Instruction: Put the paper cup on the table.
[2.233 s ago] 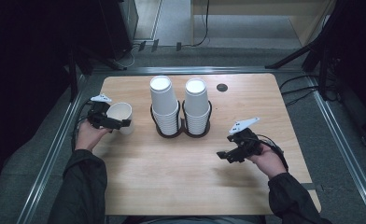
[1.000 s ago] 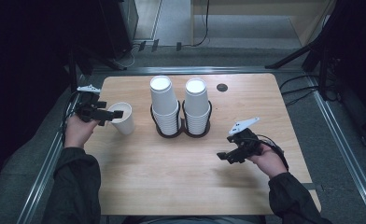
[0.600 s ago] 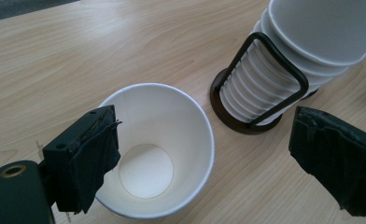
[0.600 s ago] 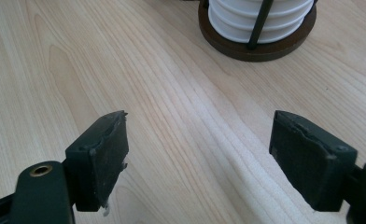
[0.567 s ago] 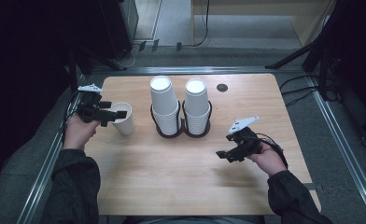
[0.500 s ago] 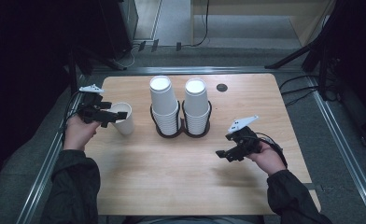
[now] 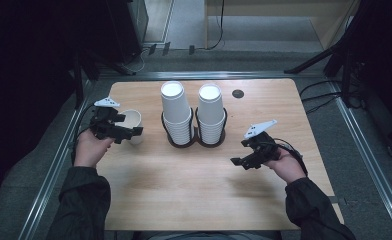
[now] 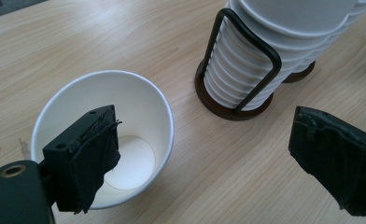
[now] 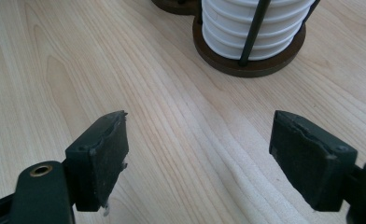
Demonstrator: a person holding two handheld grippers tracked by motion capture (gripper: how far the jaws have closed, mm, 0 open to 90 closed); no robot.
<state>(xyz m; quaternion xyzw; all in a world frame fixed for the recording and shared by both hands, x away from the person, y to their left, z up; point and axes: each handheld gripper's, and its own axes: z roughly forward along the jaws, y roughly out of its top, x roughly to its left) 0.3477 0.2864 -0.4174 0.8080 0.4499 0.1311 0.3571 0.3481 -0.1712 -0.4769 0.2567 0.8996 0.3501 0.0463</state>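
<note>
A single white paper cup stands upright and empty on the wooden table, left of the holders. My left gripper hovers at it with jaws wide apart; one pad overlaps the cup's mouth, the other pad is far off to the side, and neither presses on the cup. Two stacks of upturned white cups sit in black wire holders. My right gripper rests open over bare wood, right of the stacks.
A small dark round hole marks the table's far right part. Metal rails run along both sides below the table edges, and cables lie on the floor at the right.
My left gripper has shifted a little to the right and nearer, over the standing cup, jaws still apart. The cup and the right gripper have stayed put.
</note>
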